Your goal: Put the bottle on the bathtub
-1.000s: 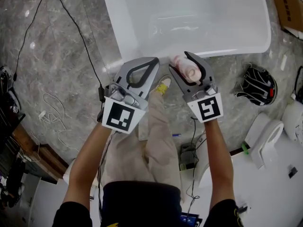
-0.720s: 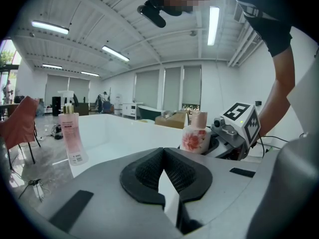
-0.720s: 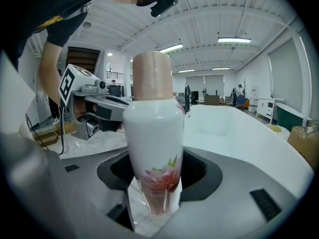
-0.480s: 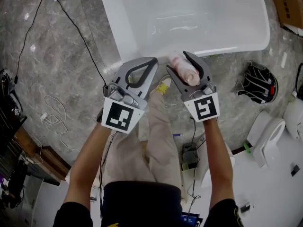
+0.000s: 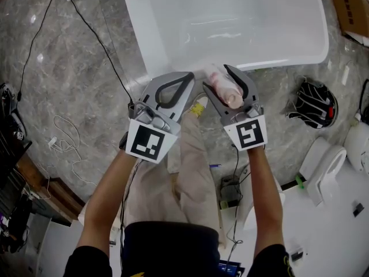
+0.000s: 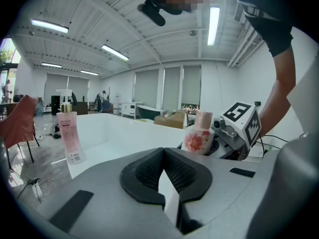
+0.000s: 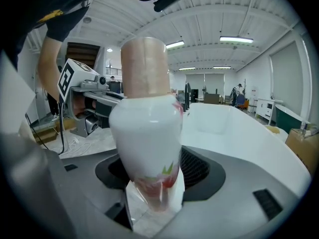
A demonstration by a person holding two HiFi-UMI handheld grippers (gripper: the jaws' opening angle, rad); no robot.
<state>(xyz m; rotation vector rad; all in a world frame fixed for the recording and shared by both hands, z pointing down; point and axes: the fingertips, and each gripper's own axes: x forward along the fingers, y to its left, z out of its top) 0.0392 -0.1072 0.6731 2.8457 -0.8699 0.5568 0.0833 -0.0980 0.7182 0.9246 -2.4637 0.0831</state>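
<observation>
The white floral bottle (image 7: 148,133) with a beige cap is clamped between the jaws of the right gripper (image 5: 223,81) and is held at the near rim of the white bathtub (image 5: 300,48). The jaws of the left gripper (image 5: 183,78) are pressed together on nothing, just beside it.

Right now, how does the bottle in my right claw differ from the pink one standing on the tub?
The floral bottle is white and bulging with a tan cap; the pink bottle is slim and straight-sided. The floral bottle is clamped in the right claw, not set down; the pink bottle stands free on the bathtub rim. Both are upright.
</observation>
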